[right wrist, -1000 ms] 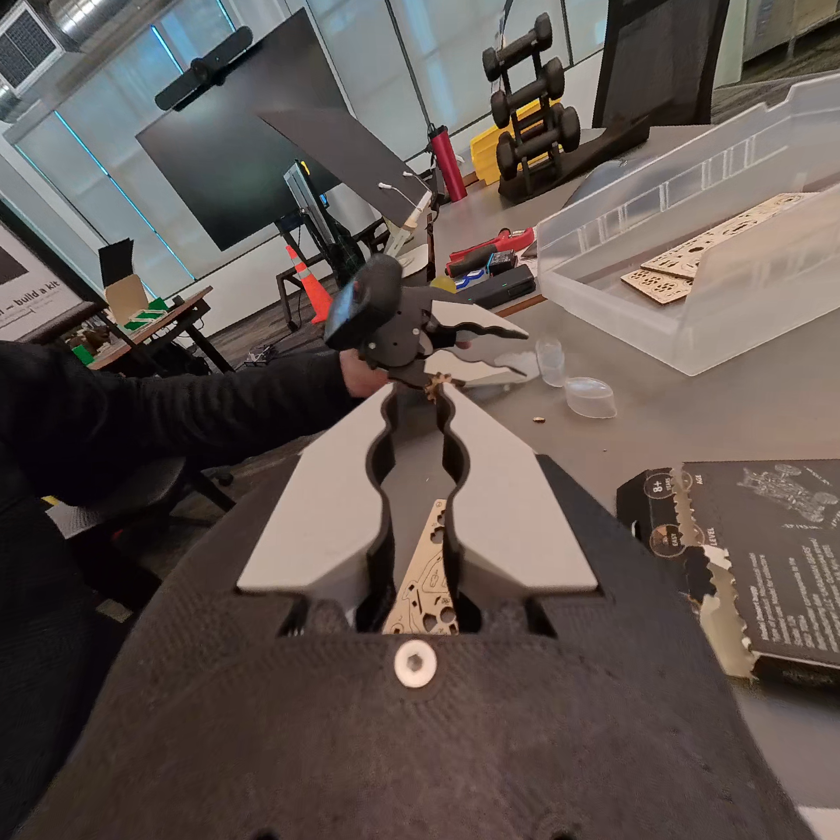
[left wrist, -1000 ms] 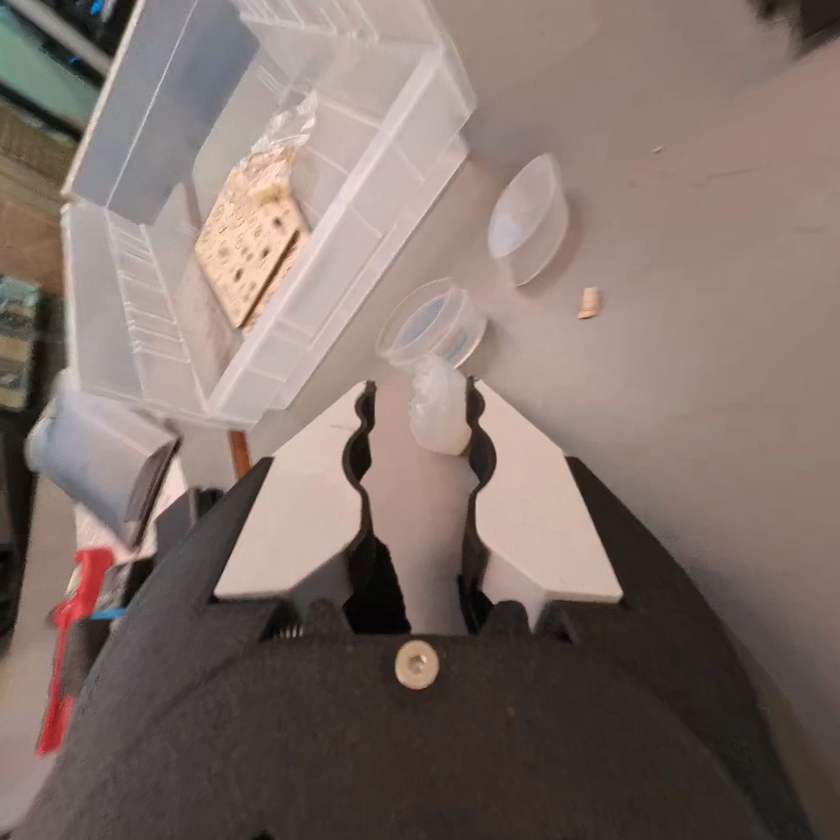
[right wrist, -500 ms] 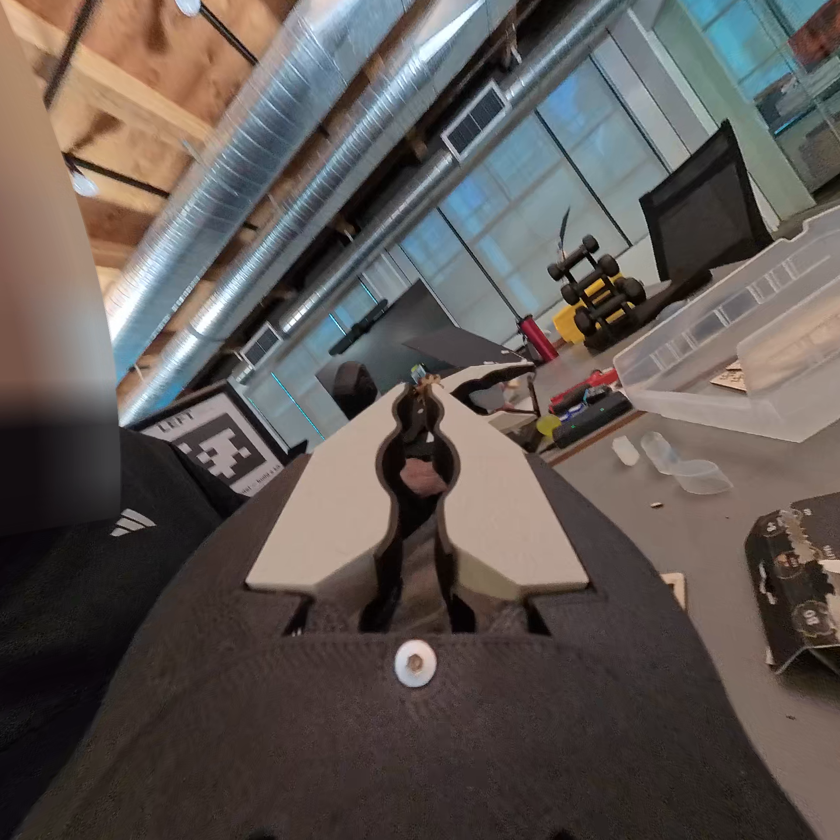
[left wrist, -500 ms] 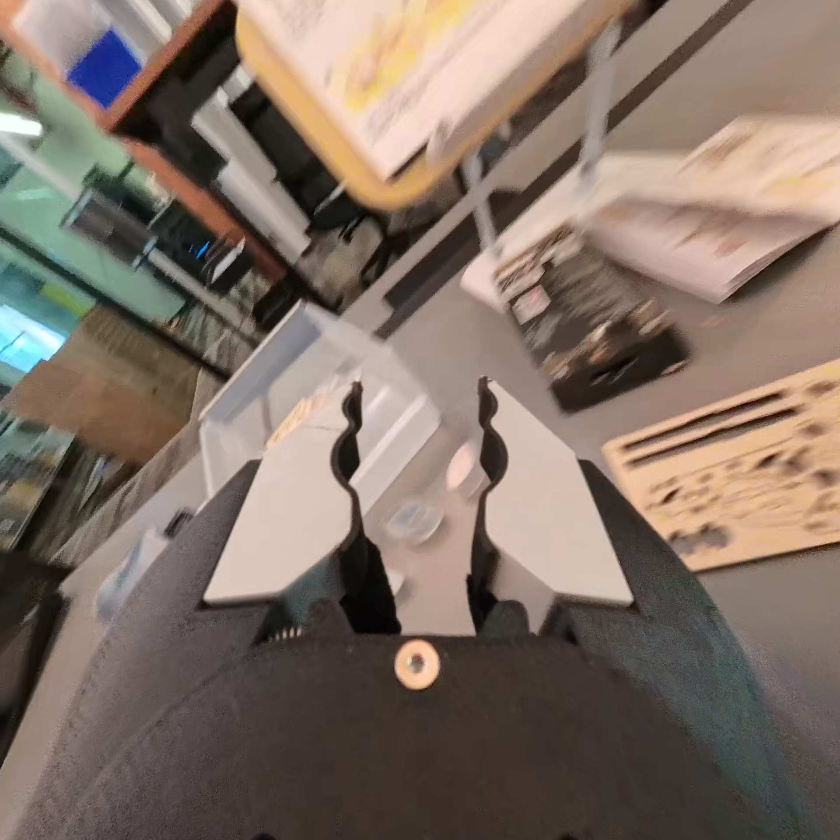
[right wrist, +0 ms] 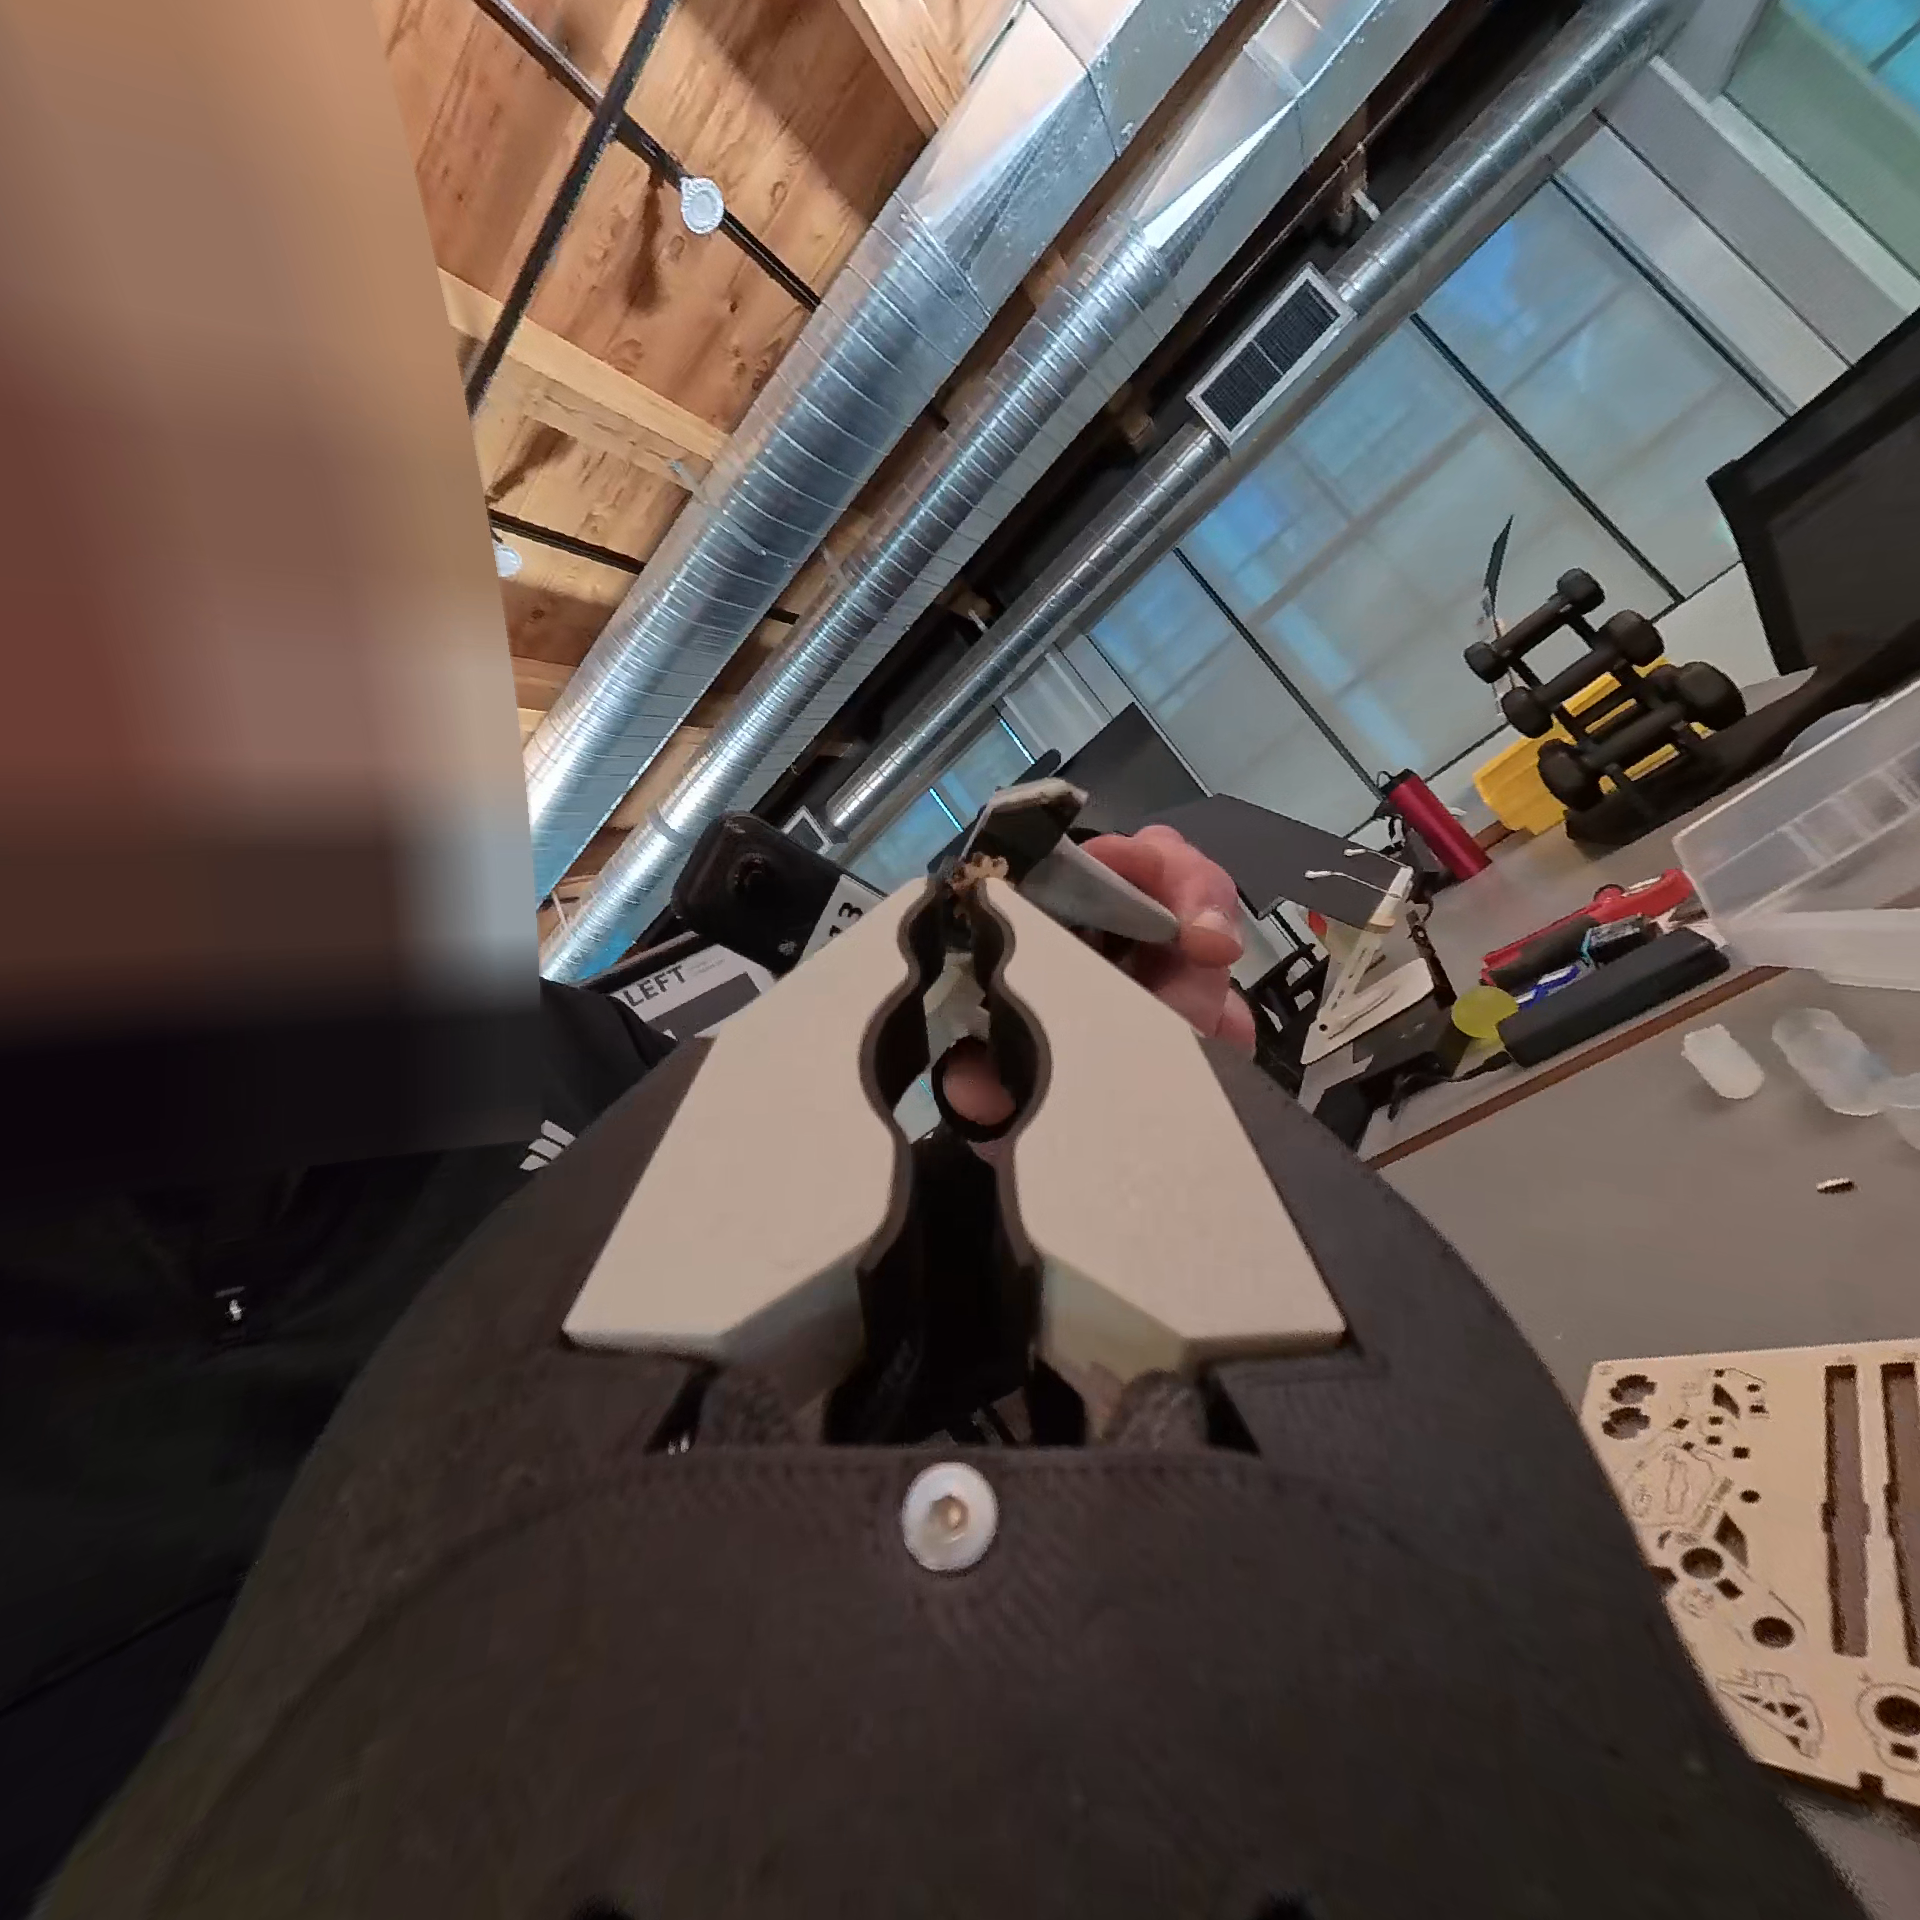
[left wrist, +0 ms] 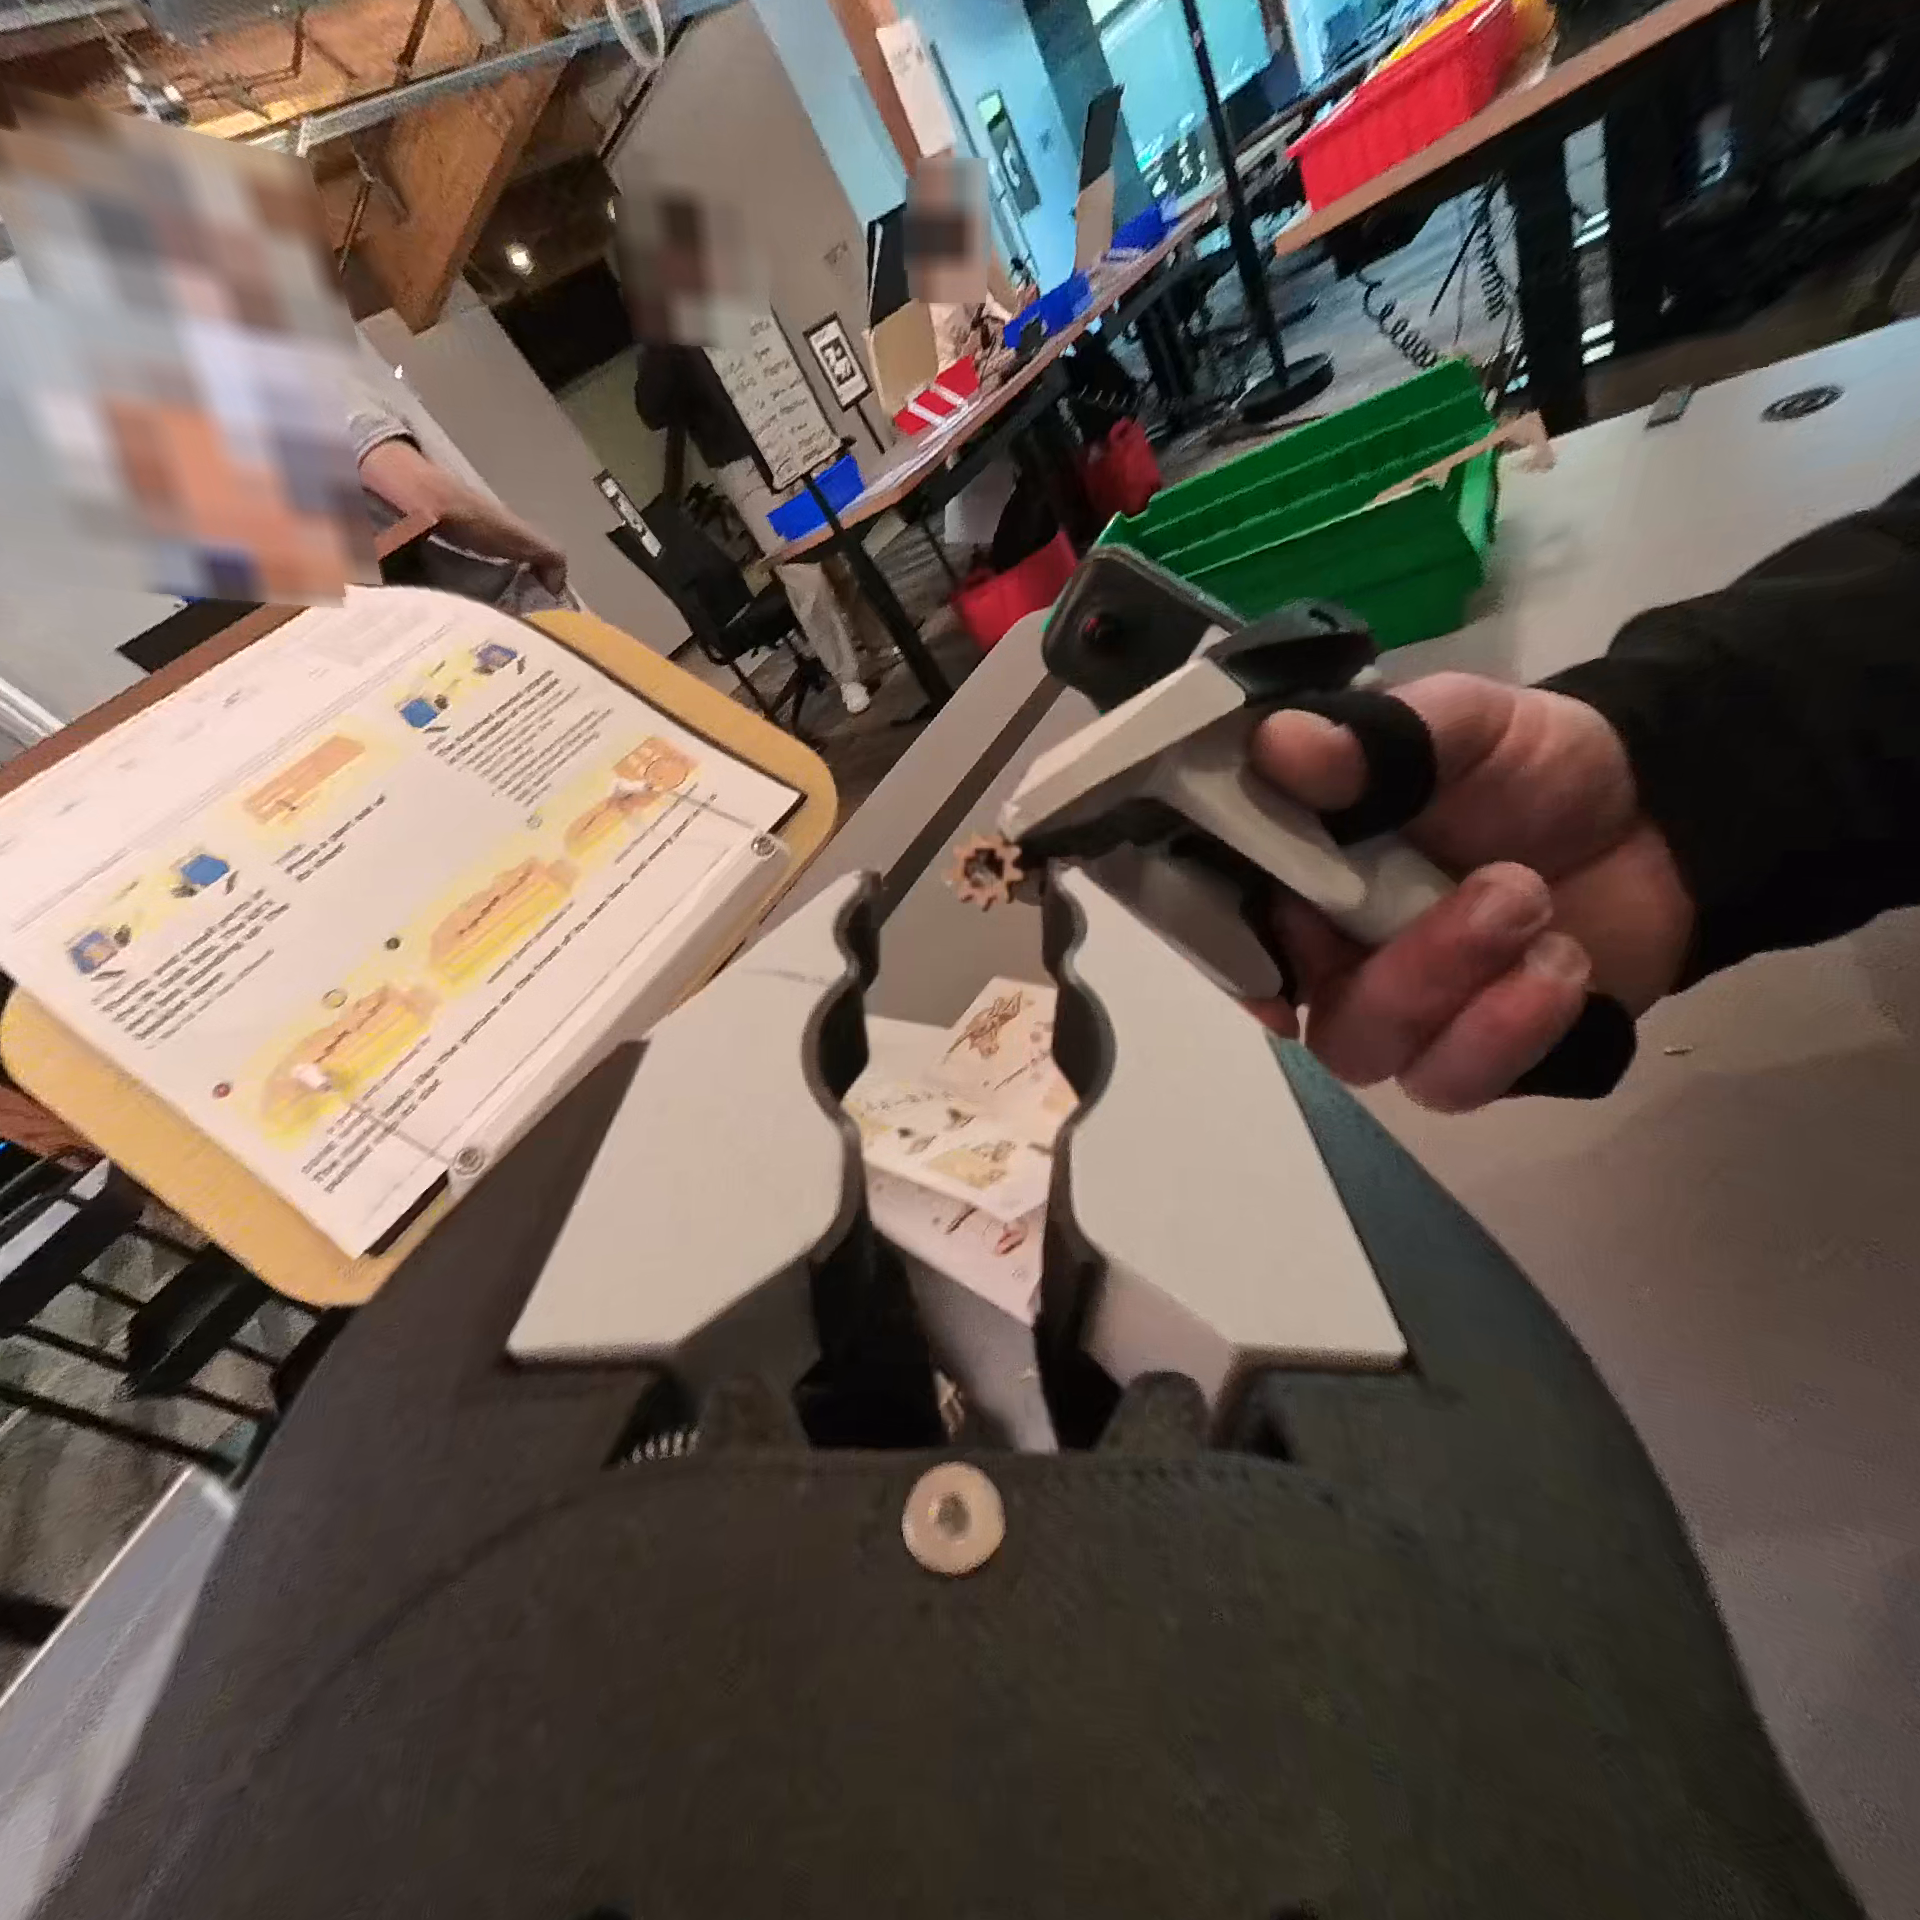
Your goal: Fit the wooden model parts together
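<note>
A small wooden gear (left wrist: 981, 879) is pinched at the tips of my right gripper (left wrist: 1023, 834), which a hand holds up in the air at the right of the left wrist view. In the right wrist view the right gripper (right wrist: 966, 889) is shut on the gear (right wrist: 975, 873). My left gripper (left wrist: 956, 906) is open and empty, and the gear sits just beyond the gap between its fingertips. The left gripper also shows in the right wrist view (right wrist: 1016, 831), just behind the gear. A wooden parts sheet (right wrist: 1766, 1558) lies on the grey table at the lower right.
A clipboard with an illustrated sheet (left wrist: 364, 883) stands at the left. An instruction booklet (left wrist: 966, 1122) lies on the table below the grippers. A clear plastic bin (right wrist: 1818, 831), small clear cups (right wrist: 1725, 1060) and tools (right wrist: 1600, 935) sit at the right. A green bin (left wrist: 1330, 540) is beyond. The grippers are tip to tip, or close to it.
Both grippers have lifted off the table and turned to face each other. The left gripper swung away from the clear bin and cups. The right stays shut on the gear.
</note>
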{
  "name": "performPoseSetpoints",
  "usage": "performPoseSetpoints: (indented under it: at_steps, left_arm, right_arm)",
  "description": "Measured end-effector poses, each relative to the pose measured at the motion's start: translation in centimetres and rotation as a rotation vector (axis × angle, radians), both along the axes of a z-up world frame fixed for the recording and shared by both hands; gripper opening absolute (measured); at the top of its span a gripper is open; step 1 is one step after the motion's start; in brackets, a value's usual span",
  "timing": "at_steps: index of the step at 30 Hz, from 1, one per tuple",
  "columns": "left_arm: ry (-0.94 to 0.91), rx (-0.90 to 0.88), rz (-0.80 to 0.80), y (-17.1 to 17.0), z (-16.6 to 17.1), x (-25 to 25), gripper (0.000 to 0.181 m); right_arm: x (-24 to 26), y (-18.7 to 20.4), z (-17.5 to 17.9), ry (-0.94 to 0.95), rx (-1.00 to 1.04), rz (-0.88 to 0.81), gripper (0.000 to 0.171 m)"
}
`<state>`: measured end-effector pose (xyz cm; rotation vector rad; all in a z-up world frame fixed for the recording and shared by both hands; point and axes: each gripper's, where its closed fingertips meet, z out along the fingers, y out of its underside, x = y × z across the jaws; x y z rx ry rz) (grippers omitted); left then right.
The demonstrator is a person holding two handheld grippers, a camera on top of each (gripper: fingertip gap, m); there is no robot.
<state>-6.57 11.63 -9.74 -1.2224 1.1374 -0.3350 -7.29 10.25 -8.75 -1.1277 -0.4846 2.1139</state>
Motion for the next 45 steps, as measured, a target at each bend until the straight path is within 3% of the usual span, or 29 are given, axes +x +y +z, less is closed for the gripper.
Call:
performPoseSetpoints:
  at_steps: [4,13,19,25,35,37,45]
  left_arm:
    - [-0.010,-0.004,-0.036,-0.8,0.0,1.1,0.011]
    - [0.014,0.022,-0.015,-0.7,0.6,1.3,0.008]
    - [0.204,0.091,0.067,0.3,-0.6,0.6,0.008]
    - [0.390,0.197,0.122,0.6,-1.8,1.0,0.008]
    - [0.372,0.131,0.111,0.9,-2.9,1.4,0.009]
    - [0.346,0.125,0.116,1.0,-3.2,1.7,0.022]
    - [0.313,0.114,0.094,0.8,-4.3,2.9,0.012]
  right_arm:
    - [1.0,-0.2,0.4,0.028,-0.005,0.007,0.001]
    - [2.0,0.3,0.4,-0.008,-0.005,-0.043,0.002]
    - [1.3,0.6,-0.4,-0.287,0.154,-0.190,0.018]
    - [0.9,1.3,-1.6,-0.503,0.221,-0.274,0.002]
    - [1.5,1.6,-2.7,-0.508,0.115,-0.255,0.001]
    - [1.7,1.4,-2.9,-0.519,0.109,-0.250,0.000]
    - [2.8,1.7,-4.2,-0.558,0.061,-0.252,0.000]
